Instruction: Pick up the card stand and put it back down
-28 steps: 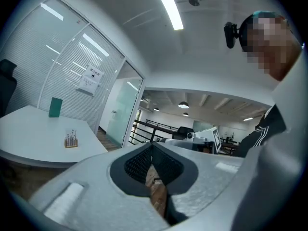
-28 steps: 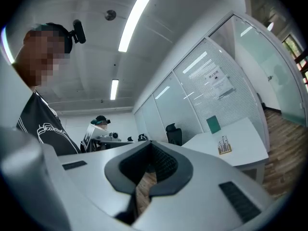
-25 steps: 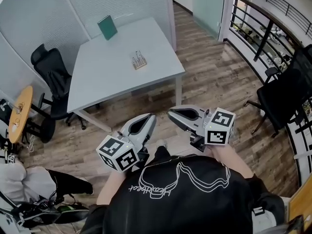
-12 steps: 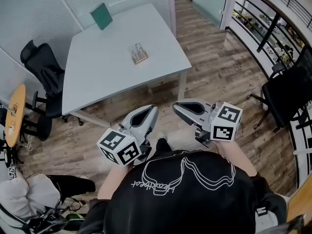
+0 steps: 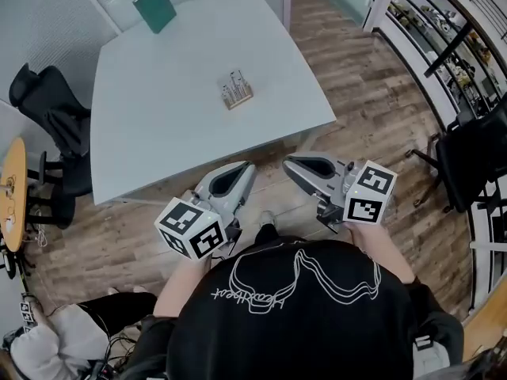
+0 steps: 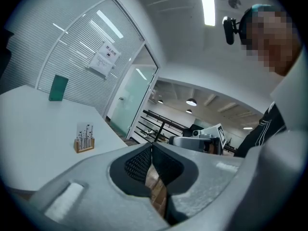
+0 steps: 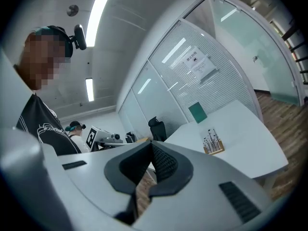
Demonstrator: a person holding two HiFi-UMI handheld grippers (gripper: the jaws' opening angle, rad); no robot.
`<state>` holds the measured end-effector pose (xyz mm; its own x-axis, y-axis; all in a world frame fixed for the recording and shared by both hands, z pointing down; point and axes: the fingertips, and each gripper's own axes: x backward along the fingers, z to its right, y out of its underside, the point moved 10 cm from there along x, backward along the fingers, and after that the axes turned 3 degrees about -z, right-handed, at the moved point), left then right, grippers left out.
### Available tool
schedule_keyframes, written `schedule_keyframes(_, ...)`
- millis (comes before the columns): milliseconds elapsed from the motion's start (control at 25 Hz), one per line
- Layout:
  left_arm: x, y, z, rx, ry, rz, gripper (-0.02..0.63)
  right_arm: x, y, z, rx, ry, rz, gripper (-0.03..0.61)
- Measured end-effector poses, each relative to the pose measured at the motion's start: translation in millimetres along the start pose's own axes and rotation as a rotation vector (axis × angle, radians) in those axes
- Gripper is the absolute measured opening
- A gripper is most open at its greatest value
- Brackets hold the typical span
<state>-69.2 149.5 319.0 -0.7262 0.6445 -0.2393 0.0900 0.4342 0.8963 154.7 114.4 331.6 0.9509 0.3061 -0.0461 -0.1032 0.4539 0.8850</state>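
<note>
Looking down in the head view, the card stand (image 5: 237, 90) sits near the middle of the pale surface (image 5: 158, 109), at 12 o'clock from the left tool (image 5: 247, 167) and right tool (image 5: 287, 163), both well short of it. In the left gripper view, that tool's jaws are pressed together on nothing, with the stand at 9 o'clock. In the right gripper view, the jaws are likewise closed and empty, the stand at 3 o'clock. It looks light and stiff, a small wooden base with thin uprights. Pinching the base's sides seems safest, as it may tip.
</note>
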Motion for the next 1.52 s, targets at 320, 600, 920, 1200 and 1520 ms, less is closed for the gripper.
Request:
schedule_keyframes(320,-2,-18,-96,0.024,-0.050,0.025,0.015,-58,-20,47,0.032,0.071,-0.033,0.009)
schedule_keyframes(600,-15,-15,-119,-0.048,-0.057,-0.015,0.015,-72,-19,67,0.117,0.117,-0.090,0.009)
schedule_keyframes(920,-54,-8,-151,-0.027,-0.105,-0.080,0.017,-79,-24,120,0.161,0.121,-0.165,0.020)
schedule_keyframes(1200,-88,-9,-195,0.022,-0.203,-0.120,0.052,-91,-28,197,0.097,0.136,-0.224,0.046)
schedule_keyframes(1520,-125,5,-228,0.041,-0.274,-0.203,0.134,-118,-32,263,0.134,0.109,-0.332,0.086)
